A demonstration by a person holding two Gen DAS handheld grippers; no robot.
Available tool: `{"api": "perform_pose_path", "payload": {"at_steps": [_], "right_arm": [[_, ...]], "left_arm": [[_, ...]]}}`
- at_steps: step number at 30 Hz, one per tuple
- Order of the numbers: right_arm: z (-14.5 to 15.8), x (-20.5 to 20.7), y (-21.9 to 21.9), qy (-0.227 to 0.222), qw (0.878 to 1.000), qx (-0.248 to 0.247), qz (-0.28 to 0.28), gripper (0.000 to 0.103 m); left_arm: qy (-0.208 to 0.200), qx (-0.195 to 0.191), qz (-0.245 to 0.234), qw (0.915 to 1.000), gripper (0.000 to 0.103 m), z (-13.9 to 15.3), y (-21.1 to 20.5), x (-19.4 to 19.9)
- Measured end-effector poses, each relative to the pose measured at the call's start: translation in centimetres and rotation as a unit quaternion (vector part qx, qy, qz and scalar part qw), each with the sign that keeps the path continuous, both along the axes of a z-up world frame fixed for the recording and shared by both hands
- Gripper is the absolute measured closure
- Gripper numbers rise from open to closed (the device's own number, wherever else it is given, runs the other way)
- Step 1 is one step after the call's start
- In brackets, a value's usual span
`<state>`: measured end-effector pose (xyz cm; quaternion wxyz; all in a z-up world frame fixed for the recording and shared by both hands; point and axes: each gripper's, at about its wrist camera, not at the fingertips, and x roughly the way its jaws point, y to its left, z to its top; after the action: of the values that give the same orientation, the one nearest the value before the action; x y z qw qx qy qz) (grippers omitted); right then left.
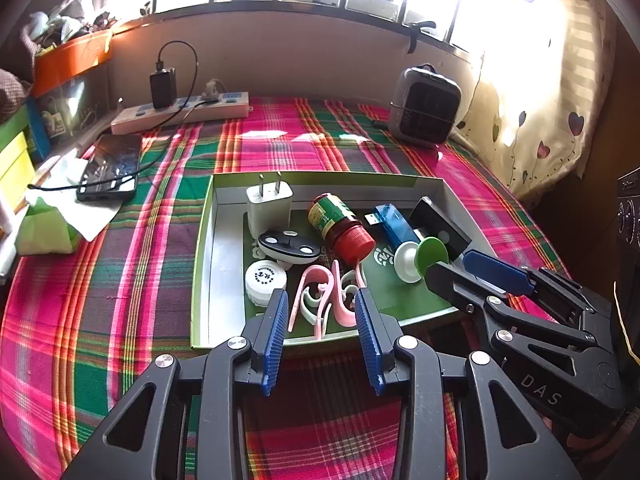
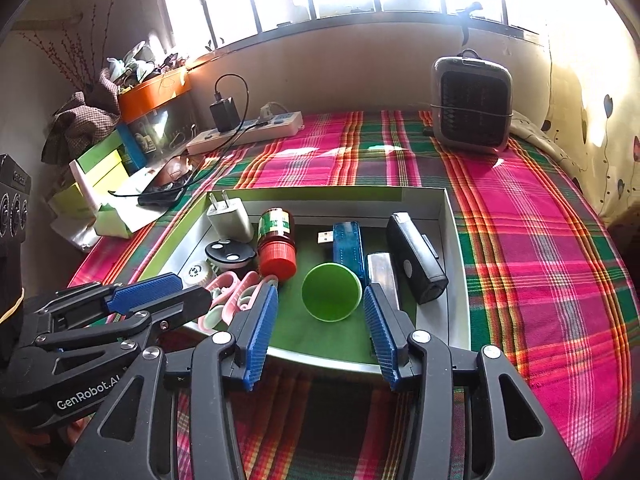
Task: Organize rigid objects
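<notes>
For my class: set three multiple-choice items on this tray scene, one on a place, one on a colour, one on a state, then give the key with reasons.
1. Where is the white wall charger with two metal prongs?
A. far left corner of the shallow green-rimmed cardboard tray
B. on the plaid cloth
C. beside the heater

2. What colour is the cap of the small brown bottle with a green label?
A. white
B. red
C. blue

3. How does the right gripper stand?
A. shut on the bottle
B. open, around the round green disc
C. shut, holding nothing

Key: 1 A, it stands upright in that corner; 2 B, the ribbed cap is red; 3 B, gaps show between both blue pads and the disc.
</notes>
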<state>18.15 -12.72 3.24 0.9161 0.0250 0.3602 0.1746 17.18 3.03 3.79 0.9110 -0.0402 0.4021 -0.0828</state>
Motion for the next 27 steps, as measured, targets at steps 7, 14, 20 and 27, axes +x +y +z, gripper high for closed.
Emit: {"api": "perform_pose_path", "payload": {"at_steps": [7,14,20,27], "right_arm": [[0.6,-1.4,-0.4,-0.007,1.000,0.003,-0.005,0.056],[0.9,-3.0,-0.7,-0.010,1.000,-0.003,-0.012,0.056],[0.5,-4.1,-1.1,-0.003,1.000,-0.018,-0.023,0.056],[-0.7,-5.2,-1.4,0.020,0.999,-0.034,-0.029,0.056]], "left_arm": [[-0.011,0.017,0.014,0.9997,0.065,0.6,0.0,-1.7],[-0.017,0.028,0.018,0.9993,0.065,0.9,-0.3,-3.4],[-0.008,0.037,0.025,0.9990,0.065,0.1,-0.4,-4.7],[0.017,0.044,0.032,0.9984,0.064,-1.7,-0.2,-6.0]]}}
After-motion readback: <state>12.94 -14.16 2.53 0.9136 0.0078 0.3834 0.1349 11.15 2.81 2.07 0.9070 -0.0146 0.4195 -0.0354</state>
